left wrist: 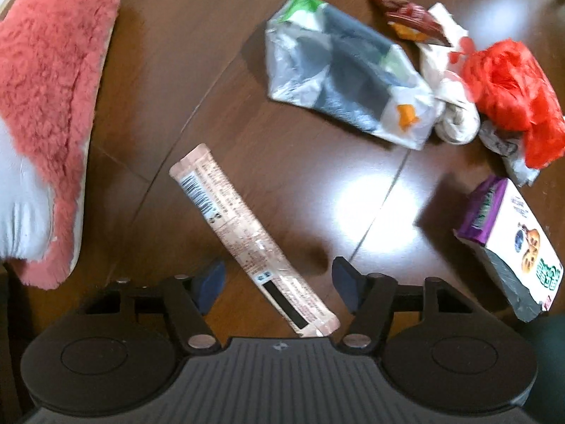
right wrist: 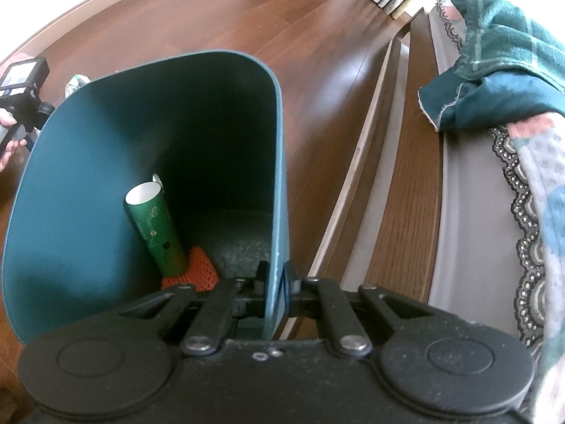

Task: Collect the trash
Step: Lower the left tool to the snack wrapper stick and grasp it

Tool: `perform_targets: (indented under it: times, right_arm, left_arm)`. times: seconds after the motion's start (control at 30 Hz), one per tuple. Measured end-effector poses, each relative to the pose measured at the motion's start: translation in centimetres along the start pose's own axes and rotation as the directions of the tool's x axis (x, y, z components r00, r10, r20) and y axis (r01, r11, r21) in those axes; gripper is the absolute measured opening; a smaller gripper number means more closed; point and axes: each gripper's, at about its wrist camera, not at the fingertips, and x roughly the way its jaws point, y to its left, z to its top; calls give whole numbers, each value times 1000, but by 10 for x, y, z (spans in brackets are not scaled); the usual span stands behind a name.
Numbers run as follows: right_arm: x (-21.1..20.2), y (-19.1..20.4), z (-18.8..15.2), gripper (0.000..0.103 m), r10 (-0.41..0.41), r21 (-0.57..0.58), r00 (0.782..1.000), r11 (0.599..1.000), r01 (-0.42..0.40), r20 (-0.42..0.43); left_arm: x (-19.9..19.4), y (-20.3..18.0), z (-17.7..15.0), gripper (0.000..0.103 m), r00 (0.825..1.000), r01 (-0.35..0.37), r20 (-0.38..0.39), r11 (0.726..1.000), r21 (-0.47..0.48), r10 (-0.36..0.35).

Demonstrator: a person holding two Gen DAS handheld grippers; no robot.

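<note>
My left gripper point(left wrist: 279, 279) is open above the dark wooden floor, its jaws on either side of a long pink wrapper point(left wrist: 247, 233) lying diagonally. Farther off lie a white and grey plastic bag point(left wrist: 346, 74), a brown snack wrapper point(left wrist: 413, 21), crumpled white paper point(left wrist: 455, 120), a red plastic bag point(left wrist: 512, 84) and a purple and white carton point(left wrist: 508, 236). My right gripper point(right wrist: 277, 277) is shut on the right wall of a teal trash bin point(right wrist: 106, 162). Inside the bin are a green tube point(right wrist: 157, 226) and orange netting point(right wrist: 199, 270).
A pink fluffy slipper point(left wrist: 49, 113) lies at the left of the left wrist view. In the right wrist view a bed frame point(right wrist: 459, 212) with a green blanket point(right wrist: 501, 53) runs along the right. The person's other hand with a gripper point(right wrist: 21, 95) shows at the far left.
</note>
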Motion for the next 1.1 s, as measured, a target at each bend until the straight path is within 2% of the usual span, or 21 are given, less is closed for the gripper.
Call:
perform_targets:
  times: [0.07,0.2,0.27,0.37,0.53,0.7,0.8,1.1]
  right_arm:
    - [0,0,-1,7,1,-1,1000,1000,-1,1]
    - [1,-1,-1,7,4,6,1000,1000,-4,-4]
    - [2,-1,0,7,5,2,1000,1000,-5,-4]
    - [1,-2,1,7,8,3,1000,1000,-8,1]
    - [4,-6,-2,7,16,15,1000,1000,-16,-3]
    - [7,-11,-2,5,11,37,1000,999,-11,-1]
    - [11,-11,-4,2,-25,44,1000,999,26,-8]
    - [12,-12,-9,3,-28,87,999,996,30,-32]
  left_arm:
    - [6,7,2,60,1000,3,-8,1000,-15,-3]
    - [4,16,6,57,1000,18,4,999,-42,-18]
    - [1,17,6,39,1000,-10,15,999,-33,11]
    - [-2,16,8,31,1000,-22,13,1000,-15,22]
    - [-11,0,-2,27,999,-40,15,998,50,40]
    - [-38,-30,-14,25,995,-63,80,987,147,51]
    - [-60,-46,-24,24,990,-85,126,972,217,59]
    - [-131,-63,-42,21,979,-34,200,949,312,-31]
